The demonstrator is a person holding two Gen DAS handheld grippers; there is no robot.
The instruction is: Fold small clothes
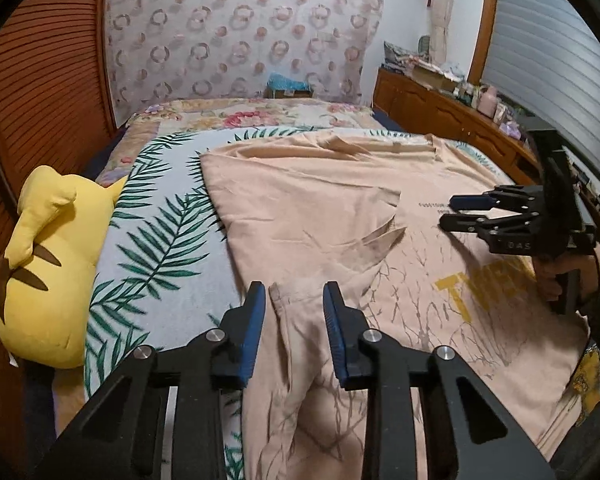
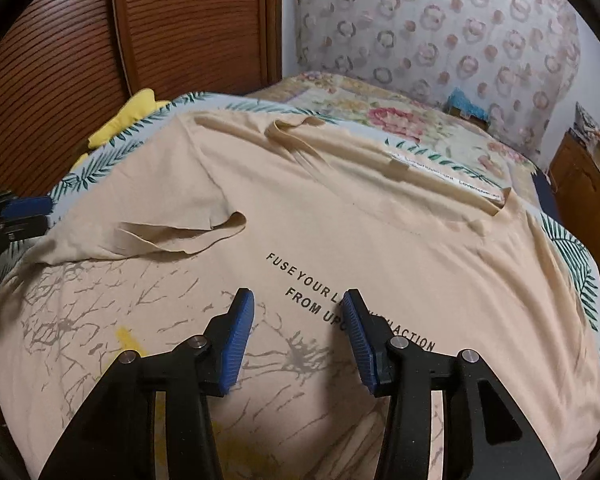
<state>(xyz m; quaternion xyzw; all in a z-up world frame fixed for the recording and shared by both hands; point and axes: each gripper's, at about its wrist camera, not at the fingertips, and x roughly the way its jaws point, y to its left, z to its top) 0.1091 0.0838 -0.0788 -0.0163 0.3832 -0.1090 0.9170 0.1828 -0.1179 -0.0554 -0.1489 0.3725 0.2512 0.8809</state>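
Peach t-shirt (image 1: 320,216) lies spread on the leaf-print sheet (image 1: 160,216), printed side up, collar at the far end; black text and grey branch print mid-shirt, yellow lettering near right. Sleeve on the left side is flipped inward over the shirt body (image 2: 180,232).

Left gripper (image 1: 294,300) at the near left edge of the shirt, 2 blue-padded fingers (image 1: 254,320) spread, a raised fold of shirt fabric between them; pads don't look pressed onto it.

Right gripper (image 2: 298,304) over the middle of the shirt above the black text, fingers (image 2: 238,332) spread, nothing pinched. From the left wrist view it sits at the right, held by a hand (image 1: 556,276).

Yellow plush toy (image 1: 48,264) at the left bed edge, beside the sheet. Floral bedding (image 1: 260,114) at the far end, wooden louvered doors (image 1: 40,100) left.
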